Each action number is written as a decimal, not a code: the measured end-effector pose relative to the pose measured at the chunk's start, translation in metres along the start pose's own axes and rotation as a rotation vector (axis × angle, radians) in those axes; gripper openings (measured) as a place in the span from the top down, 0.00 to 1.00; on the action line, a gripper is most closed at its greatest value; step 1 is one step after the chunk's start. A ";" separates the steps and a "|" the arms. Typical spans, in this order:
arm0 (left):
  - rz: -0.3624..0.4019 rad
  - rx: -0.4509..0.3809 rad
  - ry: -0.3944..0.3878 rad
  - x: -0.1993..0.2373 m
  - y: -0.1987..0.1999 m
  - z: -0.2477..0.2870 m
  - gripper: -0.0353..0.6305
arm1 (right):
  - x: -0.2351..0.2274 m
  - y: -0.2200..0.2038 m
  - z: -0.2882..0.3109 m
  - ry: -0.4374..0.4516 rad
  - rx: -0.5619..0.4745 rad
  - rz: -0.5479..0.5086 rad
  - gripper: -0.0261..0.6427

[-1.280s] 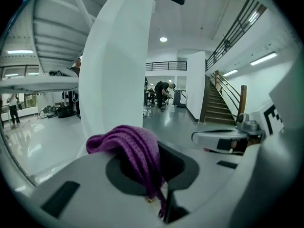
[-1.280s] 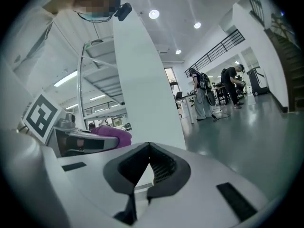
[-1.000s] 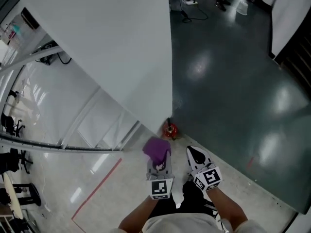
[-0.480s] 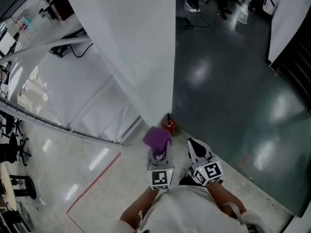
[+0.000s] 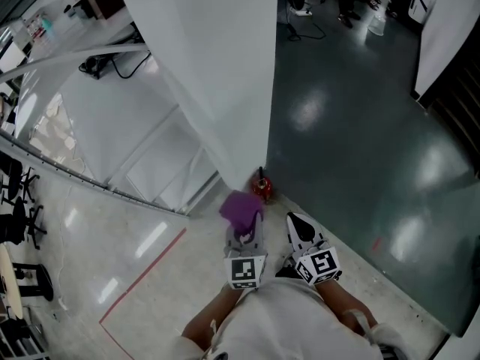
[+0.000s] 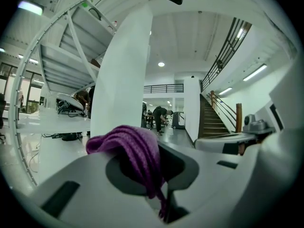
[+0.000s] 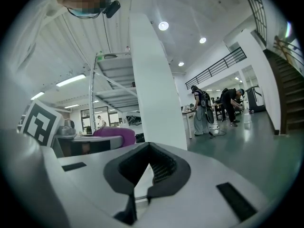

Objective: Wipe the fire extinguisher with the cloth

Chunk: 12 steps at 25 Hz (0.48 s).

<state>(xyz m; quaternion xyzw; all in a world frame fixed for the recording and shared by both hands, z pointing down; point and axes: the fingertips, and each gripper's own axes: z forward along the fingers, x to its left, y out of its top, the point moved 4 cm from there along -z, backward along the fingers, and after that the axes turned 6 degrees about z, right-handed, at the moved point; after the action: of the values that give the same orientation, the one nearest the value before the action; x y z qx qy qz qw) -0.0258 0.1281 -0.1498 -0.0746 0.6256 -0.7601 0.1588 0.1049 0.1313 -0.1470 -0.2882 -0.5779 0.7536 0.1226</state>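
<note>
Seen from the head camera, a person holds two grippers out over a glossy floor at the foot of a broad white column (image 5: 217, 66). Only this view shows the small red fire extinguisher (image 5: 261, 189), standing on the floor against the column's corner, where pale flooring meets dark green. It appears just beyond the tips of both grippers and touches neither. The left gripper (image 5: 244, 231) is clenched on a bunched purple cloth (image 5: 240, 210), which lies nearest the extinguisher. The right gripper (image 5: 298, 225) sits just beside it. The left gripper view alone shows the cloth's knit draped over and pinched between the jaws, with a staircase (image 6: 214, 120) to the right. The right gripper view shows its own jaws pressed together with nothing between them, and distant people (image 7: 202, 110) standing at tables.
</note>
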 end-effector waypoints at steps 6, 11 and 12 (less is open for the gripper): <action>0.008 0.001 -0.018 -0.003 -0.002 -0.007 0.87 | 0.006 -0.002 -0.007 0.000 -0.010 -0.002 0.94; 0.005 0.009 -0.018 0.000 -0.004 -0.011 0.87 | 0.009 -0.003 -0.010 -0.001 -0.006 -0.008 0.94; 0.006 0.008 -0.019 0.000 -0.004 -0.012 0.87 | 0.009 -0.004 -0.011 -0.002 -0.006 -0.011 0.94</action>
<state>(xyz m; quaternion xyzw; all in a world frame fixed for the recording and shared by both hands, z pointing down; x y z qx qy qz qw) -0.0304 0.1398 -0.1484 -0.0793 0.6211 -0.7616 0.1672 0.1033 0.1455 -0.1481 -0.2848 -0.5818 0.7515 0.1252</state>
